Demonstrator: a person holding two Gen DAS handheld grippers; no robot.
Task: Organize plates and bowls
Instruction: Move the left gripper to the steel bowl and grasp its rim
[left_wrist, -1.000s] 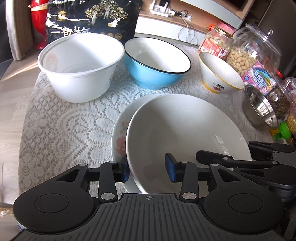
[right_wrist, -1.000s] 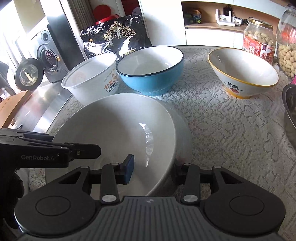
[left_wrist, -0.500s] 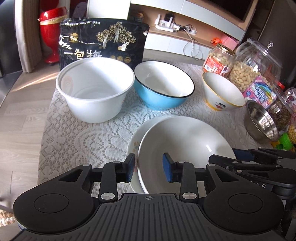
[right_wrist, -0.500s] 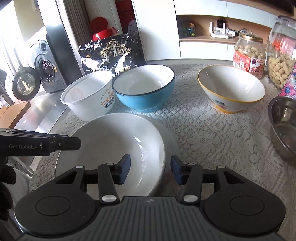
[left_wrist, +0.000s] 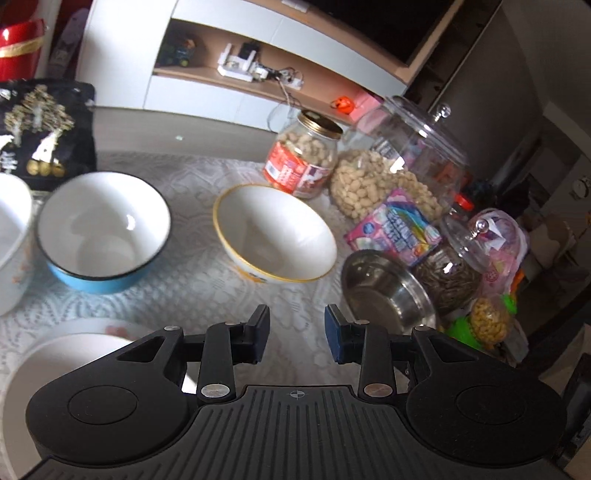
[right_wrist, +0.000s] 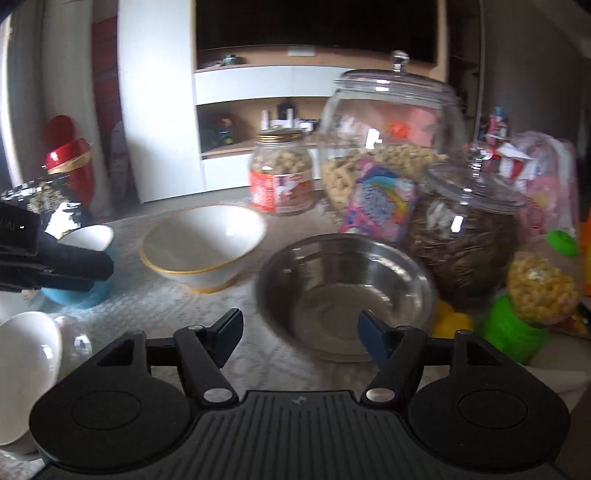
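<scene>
Two grippers in view, both empty. Left gripper (left_wrist: 296, 334): jaws partly apart, nothing between the pads, only the lace cloth of the bench (left_wrist: 199, 280) showing in the gap. Right gripper (right_wrist: 301, 339): jaws have just been opening and now stand wide apart, nothing between them; it hangs in front of the steel bowl (right_wrist: 347, 295) without touching it.

Large white bowl (left_wrist: 62, 369) sits at the lower left of the left wrist view, nested on a floral plate (left_wrist: 107, 326) whose rim shows behind it; clear of both grippers. In the right wrist view the same bowl lies at the lower left edge.

Other ware on the bench, left to right: white tub (left_wrist: 11, 240) at the frame edge, blue bowl (left_wrist: 103, 232) just beside it, yellow-rimmed bowl (left_wrist: 275, 236) standing apart, then the steel bowl tilted against a dark seed jar (left_wrist: 454, 273). Behind these: a peanut jar (left_wrist: 304, 158) with a red label, a big glass jar (left_wrist: 402, 166) of nuts, a pink candy packet (left_wrist: 395, 229).

Right wrist view is motion-blurred. The left gripper's black body shows at its left edge, in front of the blue bowl.
</scene>
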